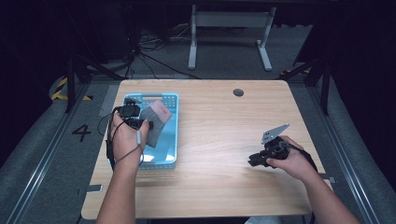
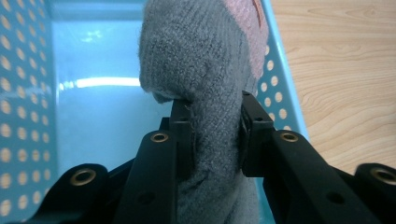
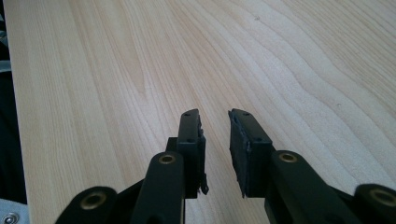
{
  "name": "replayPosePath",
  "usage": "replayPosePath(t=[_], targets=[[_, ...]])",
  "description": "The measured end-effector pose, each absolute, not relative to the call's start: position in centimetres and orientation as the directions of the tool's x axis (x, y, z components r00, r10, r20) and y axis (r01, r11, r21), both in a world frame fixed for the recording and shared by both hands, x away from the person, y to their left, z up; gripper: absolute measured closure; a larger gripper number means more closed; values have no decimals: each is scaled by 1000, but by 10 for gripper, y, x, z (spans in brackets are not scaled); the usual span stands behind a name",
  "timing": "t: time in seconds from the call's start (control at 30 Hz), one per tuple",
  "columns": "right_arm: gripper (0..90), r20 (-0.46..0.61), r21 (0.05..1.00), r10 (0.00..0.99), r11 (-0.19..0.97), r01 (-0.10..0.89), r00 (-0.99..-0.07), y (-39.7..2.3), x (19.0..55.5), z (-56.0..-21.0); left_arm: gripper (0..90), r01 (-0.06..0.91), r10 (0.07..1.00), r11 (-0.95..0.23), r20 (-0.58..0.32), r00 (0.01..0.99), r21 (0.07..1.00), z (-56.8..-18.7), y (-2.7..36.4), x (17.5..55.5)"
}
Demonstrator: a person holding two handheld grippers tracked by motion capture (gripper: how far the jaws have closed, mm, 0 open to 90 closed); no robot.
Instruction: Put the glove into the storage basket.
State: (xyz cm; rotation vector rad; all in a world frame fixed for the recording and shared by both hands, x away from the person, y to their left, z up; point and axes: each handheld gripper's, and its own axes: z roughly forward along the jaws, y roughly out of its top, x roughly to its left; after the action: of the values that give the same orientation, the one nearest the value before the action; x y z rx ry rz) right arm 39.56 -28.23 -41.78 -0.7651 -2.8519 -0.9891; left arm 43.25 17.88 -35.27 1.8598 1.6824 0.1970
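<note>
Holding a grey sock (image 2: 205, 70) with a pink toe over the blue basket (image 1: 170, 140), the left gripper (image 1: 133, 122) has its fingers (image 2: 180, 122) pinching the knit tight. The basket sits at nine o'clock on the tabletop (image 1: 224, 140), and its floor looks bare beneath the sock. Over at four o'clock, the right gripper (image 3: 215, 154) hovers low above bare wood, fingers parted a little with nothing between them. Carry looks done; lowering and letting go remain, by my read.
</note>
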Motion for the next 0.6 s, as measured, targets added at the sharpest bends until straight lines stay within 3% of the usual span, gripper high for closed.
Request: replayPosePath(t=[0.6], targets=[[732,185,570,438,681,460,-880,-280,396,-420,718,881,928,34,-341,147,472,-383,189,443]])
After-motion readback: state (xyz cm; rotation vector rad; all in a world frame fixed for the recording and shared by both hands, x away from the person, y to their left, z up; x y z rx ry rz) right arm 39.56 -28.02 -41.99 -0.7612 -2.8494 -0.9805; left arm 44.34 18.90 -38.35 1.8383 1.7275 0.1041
